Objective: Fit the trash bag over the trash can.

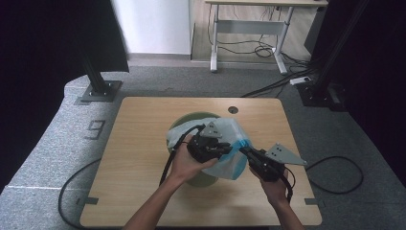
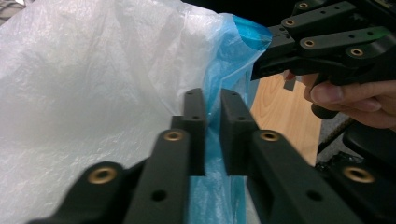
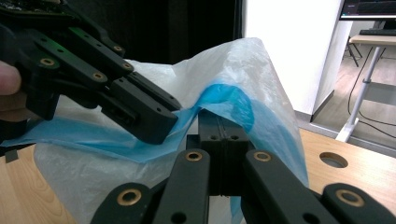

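Left tool (image 2: 212,109) clamped on blue bag edge (image 2: 219,140), right tool (image 3: 219,126) pinching same edge, hands close together

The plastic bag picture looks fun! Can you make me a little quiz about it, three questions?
1. True or false: both grippers pinch the bag's blue band.
2. What does the bag sit over? A. a green bin B. a red box C. a metal pan
3. Fill in: the table is made of ____.

Key: 1 true: left gripper and right gripper both clamp it. 2 A. 3 wood.
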Tool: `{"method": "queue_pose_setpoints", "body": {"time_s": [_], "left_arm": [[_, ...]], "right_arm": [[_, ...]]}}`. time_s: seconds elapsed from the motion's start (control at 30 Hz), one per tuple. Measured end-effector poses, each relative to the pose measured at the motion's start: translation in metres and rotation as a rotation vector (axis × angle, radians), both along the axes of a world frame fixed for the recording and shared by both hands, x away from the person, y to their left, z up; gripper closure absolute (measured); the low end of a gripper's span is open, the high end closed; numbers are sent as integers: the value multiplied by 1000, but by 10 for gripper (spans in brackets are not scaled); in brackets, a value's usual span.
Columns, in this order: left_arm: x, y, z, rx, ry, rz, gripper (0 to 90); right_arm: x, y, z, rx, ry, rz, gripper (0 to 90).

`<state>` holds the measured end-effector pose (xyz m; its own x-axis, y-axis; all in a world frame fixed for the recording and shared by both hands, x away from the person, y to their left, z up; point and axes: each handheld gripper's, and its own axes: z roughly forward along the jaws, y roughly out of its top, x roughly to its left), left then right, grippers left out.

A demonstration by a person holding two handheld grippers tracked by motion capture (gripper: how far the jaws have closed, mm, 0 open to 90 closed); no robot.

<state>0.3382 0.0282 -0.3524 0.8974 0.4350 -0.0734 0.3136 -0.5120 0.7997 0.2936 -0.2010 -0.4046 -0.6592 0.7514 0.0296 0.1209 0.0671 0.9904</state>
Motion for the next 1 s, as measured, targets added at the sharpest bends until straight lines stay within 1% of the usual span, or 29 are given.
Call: {"method": "queue_pose_setpoints", "body": {"time_s": [0.03, 0.07, 0.1, 0.2, 0.3, 0.33, 0.37, 0.4, 0.43, 0.47, 0.5, 0.53, 0.57, 0.6, 0.63, 0.67, 0.7, 0.73, 0.77, 0.8, 0.87, 0.9, 0.93, 0.97, 1.0], "left_arm": [[0, 0, 0, 0, 0, 0, 872], [0, 2, 0, -7, 3, -3, 872], [1, 3, 0, -11, 4, -4, 894], [1, 7, 2, -23, 6, 8, 900], [1, 13, 5, -42, -15, 25, 900], [1, 18, 7, -59, -31, 40, 900], [1, 18, 7, -59, -31, 40, 900], [1, 24, 10, -78, -50, 57, 900], [1, 24, 10, -78, -50, 57, 900], [2, 30, 13, -92, -65, 73, 900], [2, 30, 13, -92, -65, 73, 900], [2, 36, 16, -99, -84, 95, 900], [2, 36, 16, -99, -84, 95, 900], [4, 43, 18, -108, -92, 117, 900], [4, 43, 18, -108, -92, 117, 900], [6, 47, 19, -117, -96, 129, 900], [6, 50, 19, -122, -101, 138, 900], [8, 57, 21, -131, -114, 157, 900], [8, 57, 21, -131, -114, 157, 900], [10, 63, 22, -137, -125, 178, 900], [12, 69, 22, -145, -124, 194, 900], [12, 69, 22, -145, -124, 194, 900], [14, 75, 22, -143, -131, 211, 900], [14, 75, 22, -143, -131, 211, 900], [15, 80, 22, -149, -133, 226, 900]], "right_arm": [[0, 0, 0, 0, 0, 0, 887], [0, 0, 0, 0, 1, -1, 887], [0, -1, 0, 0, 2, -2, 887], [0, -2, -2, 2, 4, -5, 886], [-1, -4, -3, 2, 5, -7, 887], [-1, -4, -4, 2, 8, -7, 887], [-1, -4, -4, 2, 8, -7, 887], [-2, -5, -4, 2, 10, -8, 887], [-2, -5, -4, 2, 10, -8, 887], [-2, -6, -5, -2, 10, -7, 887], [-2, -7, -5, -2, 11, -7, 887], [-2, -7, -6, -2, 11, -7, 886], [-2, -7, -6, -2, 11, -7, 886], [-3, -7, -6, -3, 10, -5, 887], [-3, -7, -6, -3, 10, -5, 887], [-3, -7, -7, -5, 9, -2, 887], [-4, -7, -7, -6, 8, 0, 887], [-5, -7, -7, -6, 7, 5, 887], [-5, -7, -7, -6, 7, 5, 887], [-5, -7, -8, -7, 6, 10, 887], [-6, -7, -9, -8, 7, 12, 887], [-7, -7, -9, -9, 8, 14, 887], [-8, -8, -10, -11, 5, 16, 887], [-8, -8, -10, -11, 5, 16, 887], [-10, -9, -11, -13, 6, 21, 887]]}}
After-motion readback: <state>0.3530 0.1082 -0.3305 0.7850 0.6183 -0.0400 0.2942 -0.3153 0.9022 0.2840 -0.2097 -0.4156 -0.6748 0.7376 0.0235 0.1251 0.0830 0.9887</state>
